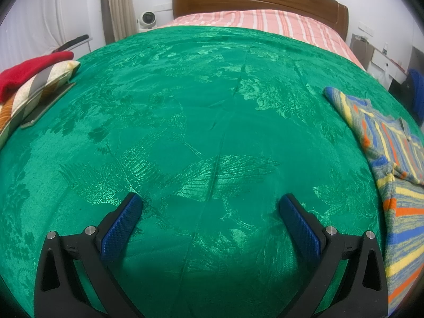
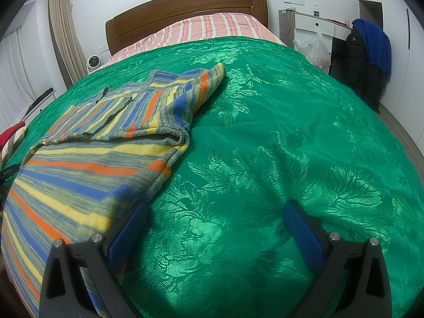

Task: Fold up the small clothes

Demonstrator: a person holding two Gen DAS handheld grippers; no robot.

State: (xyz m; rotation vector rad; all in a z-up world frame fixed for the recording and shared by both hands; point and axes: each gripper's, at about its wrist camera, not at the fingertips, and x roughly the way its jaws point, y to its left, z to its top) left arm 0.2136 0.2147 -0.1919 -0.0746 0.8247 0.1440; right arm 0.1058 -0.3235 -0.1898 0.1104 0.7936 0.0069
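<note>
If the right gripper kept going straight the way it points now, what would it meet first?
Probably just the green bedspread: the open right gripper aims at bare cloth, and the striped sweater lies left of that line. Depth is uncertain.

The striped sweater (image 1: pixel 397 175) runs off the left view's right edge, its lower hem (image 2: pixel 16 251) cut off in the right view.

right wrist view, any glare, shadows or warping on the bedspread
Right wrist view: sheen glints on the bedspread, a dark shadow falls under the right gripper, and the fisheye bows the headboard. Left wrist view: the same bulge, glare patches mid-bed, the sweater stretched at the edge, dark vignette corners.
</note>
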